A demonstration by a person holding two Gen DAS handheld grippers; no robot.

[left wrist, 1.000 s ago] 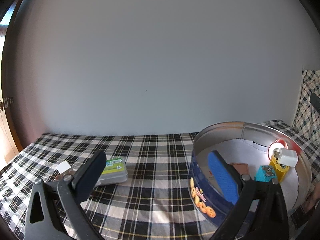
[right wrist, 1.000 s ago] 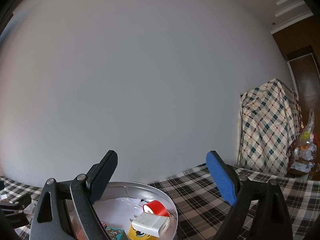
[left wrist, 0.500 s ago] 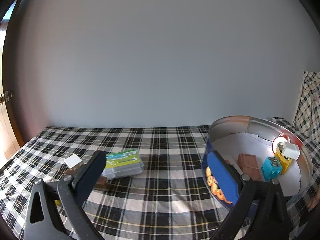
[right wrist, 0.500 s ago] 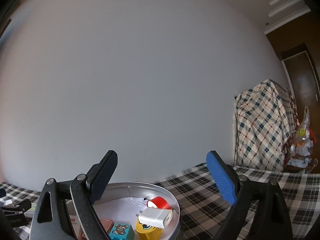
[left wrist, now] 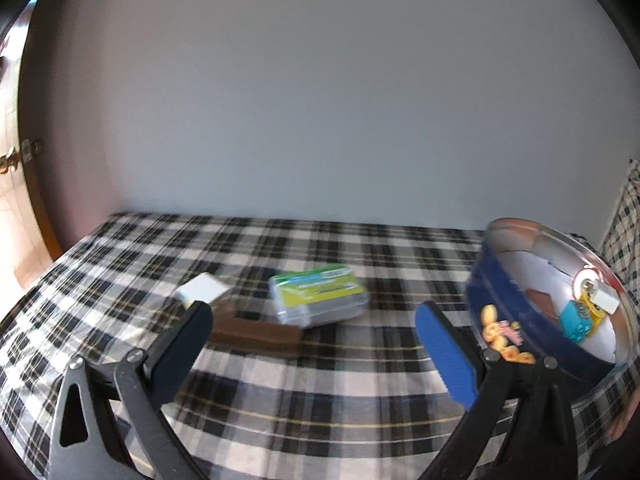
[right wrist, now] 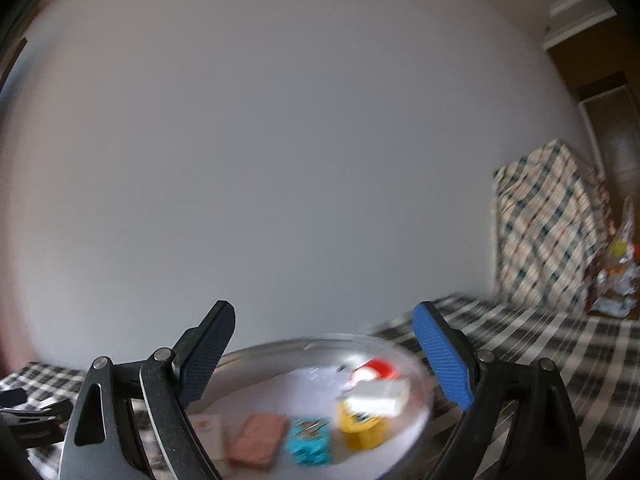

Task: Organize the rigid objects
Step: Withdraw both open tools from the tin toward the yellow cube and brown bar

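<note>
Swinging left, the left gripper (left wrist: 312, 332) now faces the loose items, its jaws spread and empty. The right gripper (right wrist: 324, 344), likewise agape, hovers above the tin (left wrist: 496, 304). Several pieces sit inside; the box (left wrist: 318, 294), bar (left wrist: 256, 334) and eraser (left wrist: 202, 290) at 11 o'clock remain.

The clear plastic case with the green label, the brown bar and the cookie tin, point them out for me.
clear plastic case (left wrist: 318, 295): left wrist view, on its green label.
brown bar (left wrist: 256, 334): left wrist view, on its long side.
cookie tin (left wrist: 516, 312): left wrist view, on its blue outer wall.
</note>
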